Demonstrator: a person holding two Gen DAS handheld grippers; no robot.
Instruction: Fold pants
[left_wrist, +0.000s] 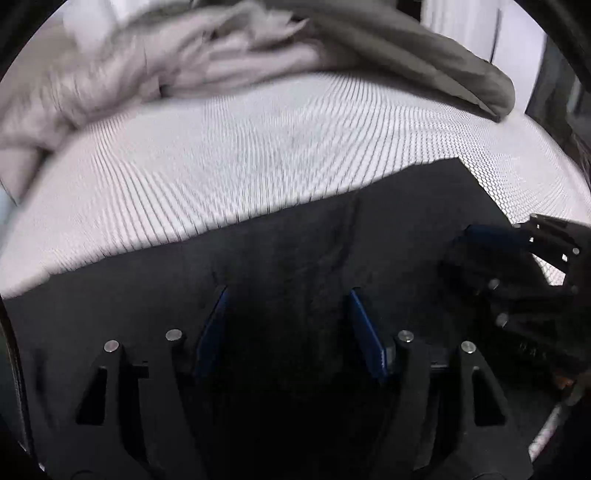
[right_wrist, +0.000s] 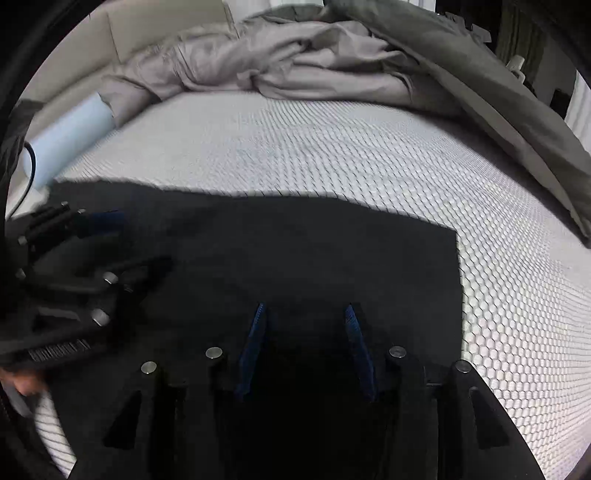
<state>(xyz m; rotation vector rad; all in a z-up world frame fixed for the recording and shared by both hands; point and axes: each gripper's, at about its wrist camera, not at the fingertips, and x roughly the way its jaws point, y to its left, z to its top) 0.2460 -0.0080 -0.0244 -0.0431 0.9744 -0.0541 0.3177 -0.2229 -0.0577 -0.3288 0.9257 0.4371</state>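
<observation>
Each hand-held gripper, left (left_wrist: 288, 295) and right (right_wrist: 304, 310), gapes empty above the black pants (right_wrist: 295, 251).

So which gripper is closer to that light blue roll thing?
Left. The left gripper sits just below the light blue roll by the pants' edge; the right gripper is farther along.

The pants (right_wrist: 295, 251) are lying flat on the mattress (right_wrist: 369, 155), and I am holding my right gripper (right_wrist: 304, 314) over them, with my left gripper (left_wrist: 288, 295) over them just to the left. Behind the pants a blanket (right_wrist: 295, 62) is lying bunched, with a pillow (right_wrist: 70, 136) sitting behind-left of them
</observation>
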